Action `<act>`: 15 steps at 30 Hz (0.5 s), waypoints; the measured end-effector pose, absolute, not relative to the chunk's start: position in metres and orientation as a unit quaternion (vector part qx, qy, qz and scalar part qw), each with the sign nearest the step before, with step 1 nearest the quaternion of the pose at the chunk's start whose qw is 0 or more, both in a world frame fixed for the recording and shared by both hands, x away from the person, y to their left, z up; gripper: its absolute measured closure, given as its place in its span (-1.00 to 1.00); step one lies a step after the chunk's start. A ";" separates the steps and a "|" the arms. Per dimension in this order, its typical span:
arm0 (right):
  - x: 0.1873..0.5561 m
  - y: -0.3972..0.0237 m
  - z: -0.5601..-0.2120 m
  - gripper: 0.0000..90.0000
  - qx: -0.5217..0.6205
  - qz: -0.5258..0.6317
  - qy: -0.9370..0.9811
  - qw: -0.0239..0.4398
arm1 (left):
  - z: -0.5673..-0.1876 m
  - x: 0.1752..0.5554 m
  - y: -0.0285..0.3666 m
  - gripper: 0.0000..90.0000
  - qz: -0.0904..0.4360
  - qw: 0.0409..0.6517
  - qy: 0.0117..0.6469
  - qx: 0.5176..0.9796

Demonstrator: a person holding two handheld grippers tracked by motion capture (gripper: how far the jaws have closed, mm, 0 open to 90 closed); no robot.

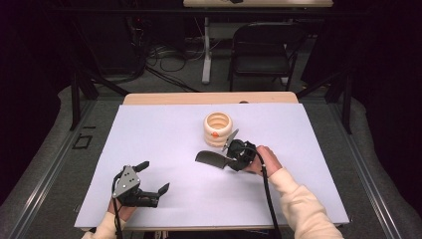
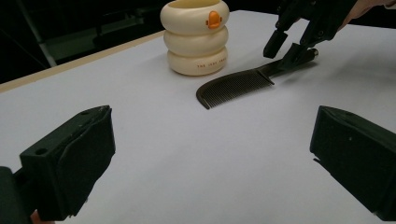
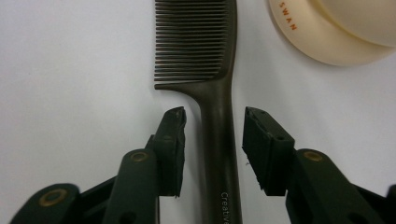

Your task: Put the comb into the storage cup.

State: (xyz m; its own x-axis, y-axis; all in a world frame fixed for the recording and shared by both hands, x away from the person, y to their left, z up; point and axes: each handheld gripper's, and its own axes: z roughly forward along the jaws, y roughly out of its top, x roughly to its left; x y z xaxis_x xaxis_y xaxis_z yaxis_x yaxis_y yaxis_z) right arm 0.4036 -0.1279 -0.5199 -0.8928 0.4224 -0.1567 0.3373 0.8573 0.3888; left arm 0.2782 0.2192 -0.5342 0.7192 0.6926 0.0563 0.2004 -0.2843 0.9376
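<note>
A dark comb [image 1: 211, 158] lies flat on the white table top [image 1: 149, 134], its teeth toward the left in the high view. My right gripper [image 1: 228, 152] is down over the comb's handle [image 3: 217, 121]. Its jaws stand on either side of the handle with a small gap on each side, so it is open around it. A cream ringed cup [image 1: 218, 128] with an orange mark stands just behind the comb [image 2: 233, 86]. My left gripper [image 1: 154, 176] rests near the front left, wide open with nothing between its jaws, facing the comb and the cup [image 2: 196, 37].
The wooden back edge of the table [image 1: 209, 98] shows beyond the white sheet. A dark folding chair [image 1: 261, 47] and cables on the floor lie behind the table. Bare white surface stretches between the two grippers and to the left of the cup.
</note>
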 end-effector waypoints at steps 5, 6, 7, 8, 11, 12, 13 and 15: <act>0.405 -0.122 -0.522 0.42 0.190 0.162 0.960 0.124 | -0.534 0.278 0.219 -1.00 0.235 0.524 0.290 0.766; 0.406 -0.121 -0.523 0.43 0.188 0.158 0.961 0.124 | -0.534 0.278 0.219 -1.00 0.235 0.524 0.291 0.766; 0.406 -0.120 -0.523 0.43 0.186 0.153 0.963 0.124 | -0.534 0.278 0.219 -1.00 0.235 0.524 0.291 0.766; 0.406 -0.119 -0.524 0.45 0.184 0.149 0.963 0.126 | -0.534 0.278 0.219 -1.00 0.235 0.524 0.291 0.765; 0.407 -0.117 -0.525 0.47 0.182 0.140 0.965 0.128 | -0.534 0.278 0.218 -1.00 0.236 0.522 0.290 0.767; 0.408 -0.117 -0.526 0.47 0.177 0.140 0.966 0.130 | -0.534 0.278 0.218 -1.00 0.236 0.522 0.289 0.767; 0.408 -0.116 -0.526 0.48 0.177 0.134 0.966 0.131 | -0.534 0.278 0.218 -1.00 0.236 0.522 0.289 0.767; 0.409 -0.115 -0.528 0.48 0.177 0.129 0.967 0.129 | -0.535 0.278 0.218 -1.00 0.236 0.523 0.289 0.766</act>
State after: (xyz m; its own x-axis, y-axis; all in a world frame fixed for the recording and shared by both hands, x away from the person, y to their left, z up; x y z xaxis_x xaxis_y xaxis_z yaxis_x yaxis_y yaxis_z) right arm 0.4089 -0.1147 -0.5276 -0.9041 0.3751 -0.2046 0.3083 0.9042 0.2954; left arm 0.2782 0.2184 -0.5345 0.7211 0.6904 0.0591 0.1963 -0.2853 0.9381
